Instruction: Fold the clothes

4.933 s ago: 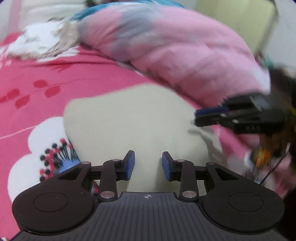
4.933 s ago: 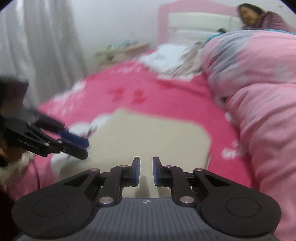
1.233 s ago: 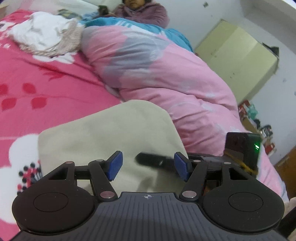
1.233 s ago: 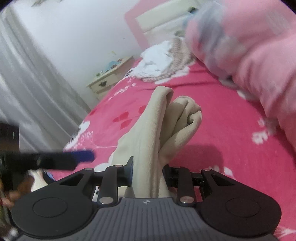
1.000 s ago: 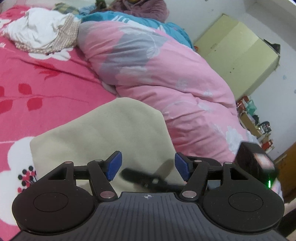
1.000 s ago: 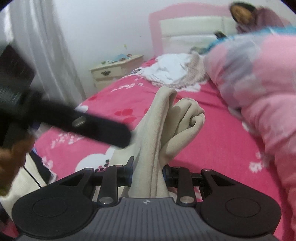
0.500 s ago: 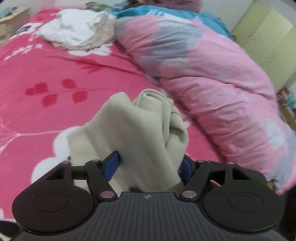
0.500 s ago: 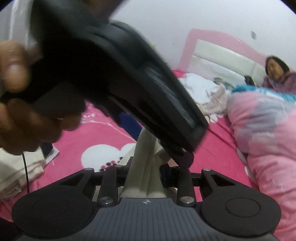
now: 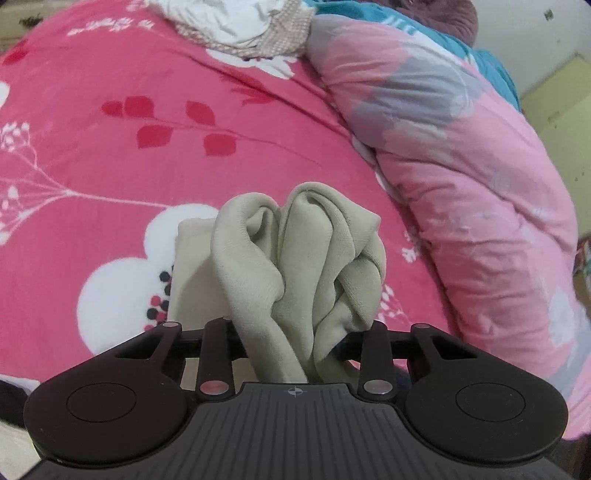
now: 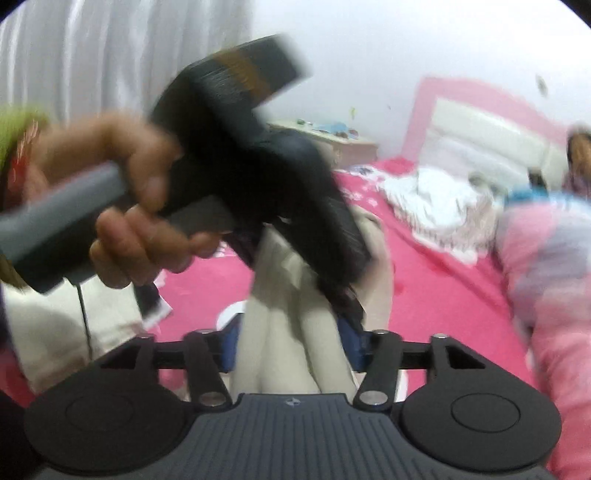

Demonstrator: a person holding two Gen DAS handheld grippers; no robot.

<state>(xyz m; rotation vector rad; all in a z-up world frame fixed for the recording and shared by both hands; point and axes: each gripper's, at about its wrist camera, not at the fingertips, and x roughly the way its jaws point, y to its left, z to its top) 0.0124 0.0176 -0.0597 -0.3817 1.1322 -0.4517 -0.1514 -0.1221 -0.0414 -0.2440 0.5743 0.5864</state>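
My left gripper [image 9: 295, 332] is closing on the bunched beige garment [image 9: 299, 254]; my right gripper [image 10: 291, 347] is opening, the garment between its fingers.

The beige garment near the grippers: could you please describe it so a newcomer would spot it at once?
Start from the bright pink floral bedspread, left of the pale pink quilt. At its near edge, the beige garment is bunched upright in soft folds. Unlike the white clothes heap far up the bed, it is plain beige.
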